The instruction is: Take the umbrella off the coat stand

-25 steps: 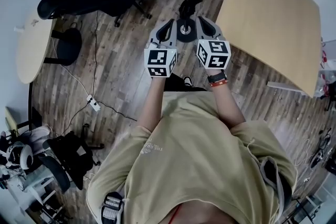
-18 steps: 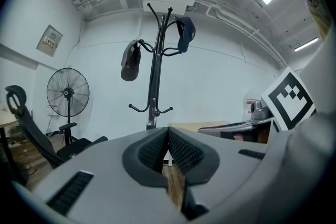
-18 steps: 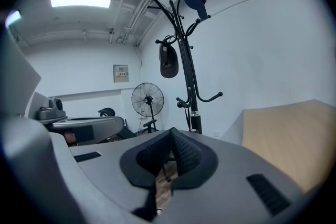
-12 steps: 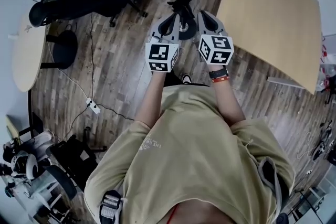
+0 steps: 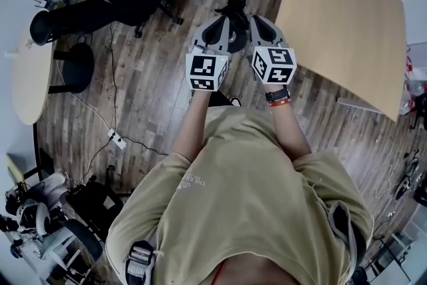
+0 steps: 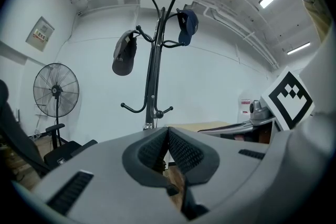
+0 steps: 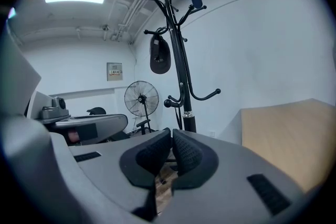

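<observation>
The umbrella is not showing clearly anywhere. It should be hanging on the coat stand. But the hooks I can see are carrying only a dark cap and a blue cap up high. The low hooks are looking bare. Low on the pole, under a shiny ring, a thicker dark part is showing in the right gripper view. I cannot tell if that is the umbrella or just the pole.

I am guessing the umbrella is going to feel light, with a hard stick inside and soft, slippery cloth around it. The handle or the hard stick is looking like the best place to take hold, not the loose cloth. Then it is going to need lifting up off its hook. If it is hanging there, its long side is most likely running up and down beside the pole. That is only a guess.

The coat stand is standing straight up on the wooden floor by the far wall, just beside the far left corner of the table.

The left tongs and the right tongs are sitting side by side, pointing at the stand and not touching it. Both are clenched tight, with nothing between them.
</observation>
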`<state>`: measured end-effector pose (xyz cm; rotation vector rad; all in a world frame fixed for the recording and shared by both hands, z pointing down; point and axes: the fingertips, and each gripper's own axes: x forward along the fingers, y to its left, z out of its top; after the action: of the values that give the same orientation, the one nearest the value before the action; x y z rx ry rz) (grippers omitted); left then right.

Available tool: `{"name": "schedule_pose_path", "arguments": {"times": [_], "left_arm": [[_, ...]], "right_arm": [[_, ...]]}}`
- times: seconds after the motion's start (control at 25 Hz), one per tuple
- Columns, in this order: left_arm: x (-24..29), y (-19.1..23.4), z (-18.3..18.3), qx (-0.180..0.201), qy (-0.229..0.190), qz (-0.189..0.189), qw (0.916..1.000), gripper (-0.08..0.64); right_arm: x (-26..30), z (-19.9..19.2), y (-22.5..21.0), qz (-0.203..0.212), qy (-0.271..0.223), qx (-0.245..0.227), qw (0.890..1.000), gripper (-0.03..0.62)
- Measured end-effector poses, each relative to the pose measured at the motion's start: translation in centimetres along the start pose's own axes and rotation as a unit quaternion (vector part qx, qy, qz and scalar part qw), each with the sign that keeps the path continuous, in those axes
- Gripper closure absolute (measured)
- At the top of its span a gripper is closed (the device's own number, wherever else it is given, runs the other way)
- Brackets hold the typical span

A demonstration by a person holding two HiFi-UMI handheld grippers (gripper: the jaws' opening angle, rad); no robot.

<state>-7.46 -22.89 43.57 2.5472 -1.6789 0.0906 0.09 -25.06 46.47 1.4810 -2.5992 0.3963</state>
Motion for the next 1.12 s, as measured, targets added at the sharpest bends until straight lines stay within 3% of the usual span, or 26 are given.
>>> {"name": "schedule_pose_path", "arguments": {"times": [0.4, 1.12], "left_arm": [[2.6, 1.3, -0.8, -0.006, 0.015, -0.009, 0.9998, 0.535], [4.2, 1.6, -3.6, -0.017, 0.052, -0.028, 0.9981, 0.535]], "right_arm": [[2.5, -0.5, -2.4, -0.005, 0.016, 0.012, 1.0, 0.584], [5.4, -3.7, -3.5, 0.051, 0.059, 0.033, 0.996, 0.563]]}}
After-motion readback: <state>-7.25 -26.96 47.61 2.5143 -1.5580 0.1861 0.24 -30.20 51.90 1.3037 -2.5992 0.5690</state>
